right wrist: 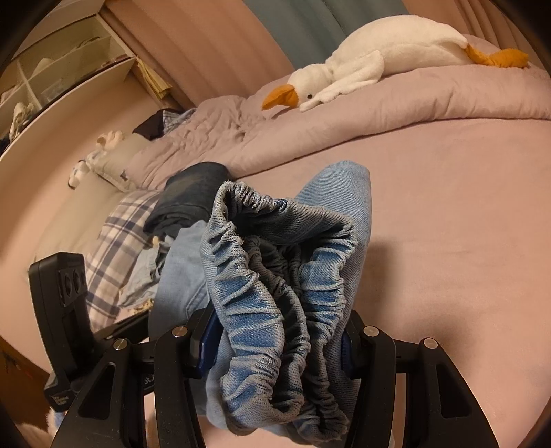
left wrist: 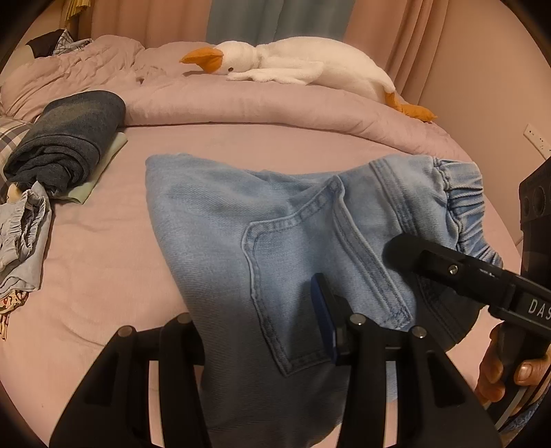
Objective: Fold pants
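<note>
Denim fills the foreground of both views: the light blue pants are bunched between the two tools above a bed covered in a smooth pinkish-mauve sheet. The left tool has its jaws partly closed on the fabric beside a back pocket, with the cloth draping down over its fingers. The right tool is clamped on the gathered elastic waistband, which spills up and out between its blue pads; from the left wrist view its black body reaches in from the right, with a hand on its handle. Further out, the folded leg end of the pants rests on the sheet. To the left lie a crumpled pale blue garment, a plaid cloth and a folded dark blue garment on a pale green piece. Behind them a quilted mauve duvet is heaped across the bed, with a white plush goose stretched along its top. At the back hang pink and blue curtains, and a white shelf unit stands along the left wall.
</note>
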Demonstrator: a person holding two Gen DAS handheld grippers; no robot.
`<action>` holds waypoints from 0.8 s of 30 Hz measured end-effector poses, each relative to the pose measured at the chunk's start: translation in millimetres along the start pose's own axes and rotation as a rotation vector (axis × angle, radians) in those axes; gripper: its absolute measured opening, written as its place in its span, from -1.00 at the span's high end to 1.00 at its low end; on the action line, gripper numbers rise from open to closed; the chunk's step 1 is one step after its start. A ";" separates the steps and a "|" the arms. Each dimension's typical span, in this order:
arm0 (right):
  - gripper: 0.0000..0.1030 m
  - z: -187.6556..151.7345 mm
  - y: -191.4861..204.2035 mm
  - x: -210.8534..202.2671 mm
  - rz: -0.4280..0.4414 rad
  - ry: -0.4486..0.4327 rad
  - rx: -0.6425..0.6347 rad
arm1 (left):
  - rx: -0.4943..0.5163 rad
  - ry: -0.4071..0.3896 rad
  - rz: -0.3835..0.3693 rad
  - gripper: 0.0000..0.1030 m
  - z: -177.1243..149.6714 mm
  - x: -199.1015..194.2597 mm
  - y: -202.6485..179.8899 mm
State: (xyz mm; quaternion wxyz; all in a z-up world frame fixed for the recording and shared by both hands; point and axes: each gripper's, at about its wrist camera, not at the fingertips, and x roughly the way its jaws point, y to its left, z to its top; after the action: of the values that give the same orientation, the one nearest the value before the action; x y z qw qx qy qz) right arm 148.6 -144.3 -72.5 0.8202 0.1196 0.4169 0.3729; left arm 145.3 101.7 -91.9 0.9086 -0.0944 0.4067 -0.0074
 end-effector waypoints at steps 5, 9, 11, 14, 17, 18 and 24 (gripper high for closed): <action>-0.09 0.1 0.0 2.4 0.000 0.001 0.005 | 0.001 0.006 0.003 0.13 2.7 4.9 2.9; -0.09 0.5 -0.4 2.9 0.002 0.005 0.006 | 0.001 0.012 0.005 0.13 3.6 9.9 5.1; -0.09 0.6 -0.4 3.8 0.002 0.006 0.006 | 0.001 0.017 0.007 0.13 4.1 12.3 6.0; -0.10 -0.6 -0.3 6.4 0.002 0.008 0.011 | -0.001 0.021 0.009 0.13 4.6 15.6 7.2; -0.09 -2.7 0.1 10.6 0.002 0.012 0.019 | -0.004 0.025 0.012 0.13 5.0 18.4 8.1; -0.09 -2.9 -0.4 11.8 0.002 0.013 0.023 | -0.005 0.026 0.012 0.13 4.9 19.2 8.4; -0.10 -4.6 1.0 16.2 0.002 0.018 0.033 | -0.008 0.034 0.017 0.13 5.1 23.4 9.3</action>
State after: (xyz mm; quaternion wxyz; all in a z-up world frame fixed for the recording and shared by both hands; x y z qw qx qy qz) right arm 150.7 -132.7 -84.5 0.8140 0.1299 0.4304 0.3677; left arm 164.1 109.6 -107.5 0.9012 -0.0943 0.4231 0.0004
